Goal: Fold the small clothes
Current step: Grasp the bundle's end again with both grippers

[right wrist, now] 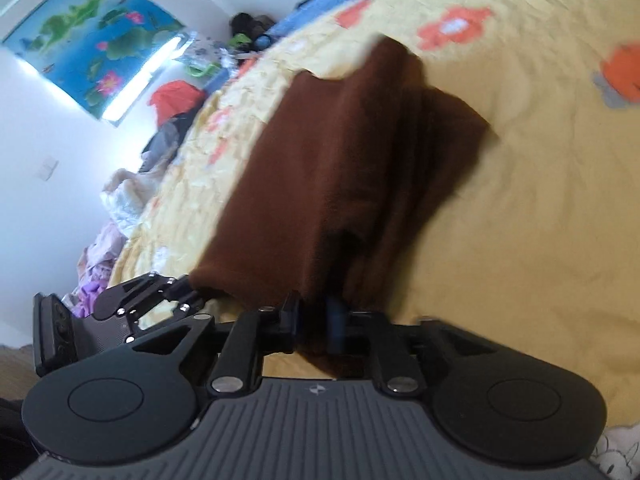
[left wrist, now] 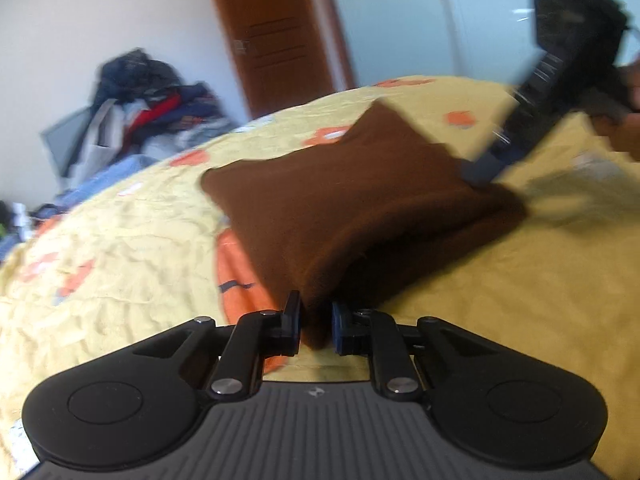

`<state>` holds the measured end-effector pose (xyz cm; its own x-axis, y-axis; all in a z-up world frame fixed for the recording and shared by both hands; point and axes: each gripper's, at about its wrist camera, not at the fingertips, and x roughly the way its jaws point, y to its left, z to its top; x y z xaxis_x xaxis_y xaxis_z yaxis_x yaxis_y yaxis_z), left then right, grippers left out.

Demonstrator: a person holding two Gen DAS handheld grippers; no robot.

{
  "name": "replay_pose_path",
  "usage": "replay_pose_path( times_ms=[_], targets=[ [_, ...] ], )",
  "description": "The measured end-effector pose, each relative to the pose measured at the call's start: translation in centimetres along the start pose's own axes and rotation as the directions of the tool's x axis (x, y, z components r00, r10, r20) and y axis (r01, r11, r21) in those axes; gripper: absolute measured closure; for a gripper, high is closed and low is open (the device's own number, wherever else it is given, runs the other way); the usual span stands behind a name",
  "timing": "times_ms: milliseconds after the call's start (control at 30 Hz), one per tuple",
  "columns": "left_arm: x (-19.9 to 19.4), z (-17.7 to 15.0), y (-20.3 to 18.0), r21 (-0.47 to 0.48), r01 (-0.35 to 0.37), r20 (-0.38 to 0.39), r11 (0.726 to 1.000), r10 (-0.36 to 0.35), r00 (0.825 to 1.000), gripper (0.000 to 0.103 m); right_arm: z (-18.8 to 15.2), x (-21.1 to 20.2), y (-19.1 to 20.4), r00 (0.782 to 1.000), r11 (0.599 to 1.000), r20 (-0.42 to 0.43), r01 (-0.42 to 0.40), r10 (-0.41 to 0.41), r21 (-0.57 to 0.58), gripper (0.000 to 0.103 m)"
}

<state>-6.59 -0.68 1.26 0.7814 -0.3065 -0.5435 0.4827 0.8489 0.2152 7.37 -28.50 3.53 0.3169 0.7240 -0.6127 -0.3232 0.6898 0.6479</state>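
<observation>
A small brown garment (left wrist: 360,208) lies partly folded on a yellow bedsheet with orange flowers (left wrist: 120,248). My left gripper (left wrist: 316,326) is shut on the garment's near corner, cloth pinched between its pads. My right gripper (right wrist: 314,320) is shut on another corner of the same brown garment (right wrist: 332,168), which runs away from it in folds. In the left wrist view the right gripper (left wrist: 484,168) touches the garment's far right corner. In the right wrist view the left gripper (right wrist: 188,284) holds the garment's left corner.
A pile of clothes (left wrist: 152,104) sits beyond the bed's far left edge, next to a brown door (left wrist: 276,32). More clothes (right wrist: 176,100) and a lotus picture (right wrist: 92,36) line the wall. The yellow sheet (right wrist: 540,200) spreads wide to the right.
</observation>
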Motion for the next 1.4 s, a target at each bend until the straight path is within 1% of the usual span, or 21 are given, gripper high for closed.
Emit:
replay_pose_path(
  times_ms=[100,167,267,333,400,433,467,533,600,700,767,833,900,967,1067,1100,1133,1200,1300,1333,1400],
  targets=[
    [-1.9,1.3,1.0,-0.065,0.122,0.056,0.990,-0.118,0.991,0.087,1.8,-1.9,1.1,0.994,0.999,0.107,-0.029,0.031,-0.023,0.030],
    [-1.9,2.8,1.3,-0.110,0.169,0.118,0.980,-0.156,0.981,0.085,3.9,-2.4,1.7,0.984,0.999,0.176,-0.033,0.040,-0.041,0.023],
    [0.0,4.9,-0.1,-0.094,0.159,0.176,0.983,-0.140,0.974,0.074,7.6,-0.7,1.8,0.971,0.999,0.237,-0.010,0.019,-0.042,0.017],
    [2.9,5.3,-1.1,-0.094,0.181,0.127,0.979,-0.169,0.977,0.057,9.9,1.8,0.7,0.978,1.000,0.211,0.000,0.002,-0.010,0.007],
    [6.9,4.2,-1.6,-0.182,0.213,-0.033,0.960,-0.222,0.974,0.058,11.0,4.5,-1.2,0.986,0.996,0.140,0.081,-0.086,0.045,0.007],
    [6.8,3.4,-1.7,-0.199,0.207,0.028,0.958,-0.206,0.978,0.058,11.0,5.5,-2.3,0.983,0.990,0.119,0.131,-0.137,0.057,0.006],
    [6.6,3.3,-1.7,-0.197,0.221,0.029,0.955,-0.219,0.975,0.057,10.5,5.4,-3.0,0.973,0.989,0.173,0.146,-0.149,0.031,0.007],
    [5.8,3.5,-0.8,-0.248,0.232,0.026,0.941,-0.233,0.972,0.057,9.5,5.0,-4.0,0.972,0.994,0.213,0.097,-0.104,0.042,0.007],
    [4.3,3.3,1.5,-0.341,0.262,0.069,0.903,-0.254,0.965,0.057,9.0,4.4,-3.6,0.968,0.993,0.220,0.113,-0.120,0.047,0.008],
    [2.9,2.3,5.9,-0.497,0.239,0.105,0.834,-0.216,0.971,0.053,7.6,1.2,-3.3,0.951,0.987,0.279,0.101,-0.132,0.123,0.004],
    [3.6,1.2,9.4,-0.636,0.230,0.090,0.736,-0.225,0.970,0.045,5.6,-1.3,-4.1,0.933,0.981,0.345,0.038,-0.103,0.189,0.000],
    [5.1,0.1,11.8,-0.738,0.203,0.059,0.644,-0.238,0.969,0.045,4.0,-2.2,-5.7,0.937,0.959,0.334,0.003,-0.102,0.284,0.000],
    [6.9,-0.4,12.6,-0.789,0.208,0.036,0.579,-0.293,0.955,0.045,3.0,-1.7,-7.0,0.951,0.934,0.292,-0.007,-0.104,0.356,0.000],
    [8.8,-0.4,12.3,-0.812,0.252,0.050,0.526,-0.368,0.928,0.046,2.6,-0.9,-6.7,0.955,0.940,0.287,-0.032,-0.070,0.338,0.000],
    [10.2,0.7,11.9,-0.802,0.260,0.048,0.537,-0.376,0.925,0.047,3.4,1.4,-5.4,0.973,0.951,0.230,-0.063,-0.008,0.303,0.001],
    [10.5,0.9,11.9,-0.809,0.253,0.029,0.530,-0.395,0.918,0.060,3.7,2.2,-4.9,0.976,0.962,0.218,-0.051,-0.009,0.268,0.006],
    [10.5,0.9,11.8,-0.818,0.236,0.006,0.525,-0.403,0.915,0.067,4.0,2.6,-4.2,0.978,0.973,0.206,-0.030,-0.018,0.230,0.012],
    [9.2,0.9,11.9,-0.804,0.237,0.004,0.546,-0.393,0.920,0.074,4.5,3.3,-3.7,0.987,0.981,0.141,0.048,-0.076,0.191,0.063],
    [8.2,0.3,11.3,-0.753,0.208,-0.044,0.625,-0.362,0.931,0.076,3.4,2.0,-3.9,0.989,0.987,0.135,0.041,-0.063,0.158,0.066],
    [8.0,-0.2,11.3,-0.743,0.220,-0.031,0.632,-0.360,0.933,0.075,2.8,1.7,-4.2,0.987,0.987,0.144,0.046,-0.069,0.155,0.067],
    [7.2,-0.6,11.4,-0.757,0.235,-0.018,0.609,-0.379,0.925,0.074,1.8,1.3,-5.1,0.983,0.983,0.181,-0.004,-0.030,0.184,0.063]
  ],
)
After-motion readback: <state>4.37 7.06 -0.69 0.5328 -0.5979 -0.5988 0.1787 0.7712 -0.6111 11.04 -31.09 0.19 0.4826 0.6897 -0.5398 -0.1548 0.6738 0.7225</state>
